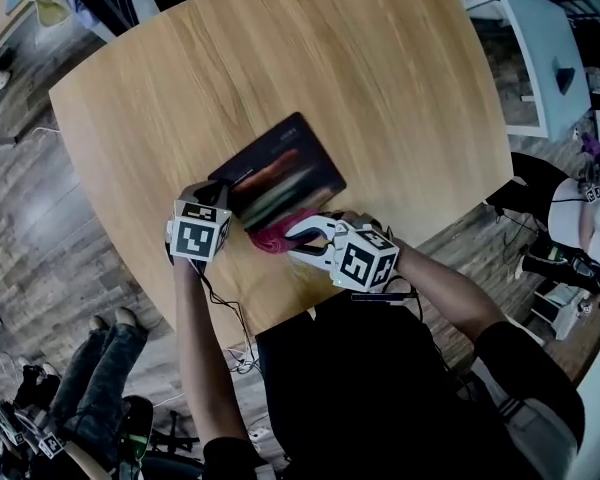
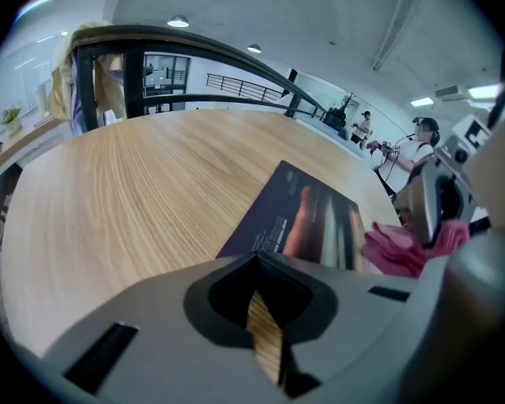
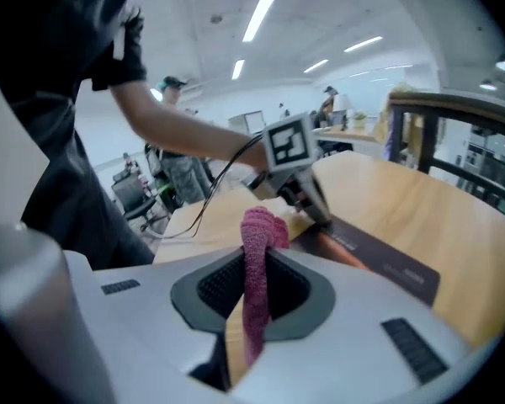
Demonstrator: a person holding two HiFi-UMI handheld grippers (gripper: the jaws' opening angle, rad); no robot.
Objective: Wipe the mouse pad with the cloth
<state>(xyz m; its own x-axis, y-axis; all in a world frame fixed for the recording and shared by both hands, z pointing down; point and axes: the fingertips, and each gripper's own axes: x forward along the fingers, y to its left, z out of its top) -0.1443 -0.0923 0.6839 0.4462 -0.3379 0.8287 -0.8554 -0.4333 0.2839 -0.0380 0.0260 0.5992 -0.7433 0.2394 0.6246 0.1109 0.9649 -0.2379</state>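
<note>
The dark rectangular printed mouse pad point(image 1: 280, 171) is the work. The right tongs point(image 3: 251, 310) are clenched on a bunched pink cloth point(image 1: 270, 234) that touches the pad's 6 o'clock edge. The left tongs point(image 2: 265, 335), clenched and empty, rest at its 8 o'clock corner, apparently pinning it to the light wooden counter point(image 1: 380, 78). Wiping looks barely begun; the next move calls for sweeping the cloth toward 12 o'clock with even pressure.

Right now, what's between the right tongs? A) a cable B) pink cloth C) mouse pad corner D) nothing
B: in the right gripper view the right tongs are closed on the pink cloth, which bunches up just ahead of them.
</note>
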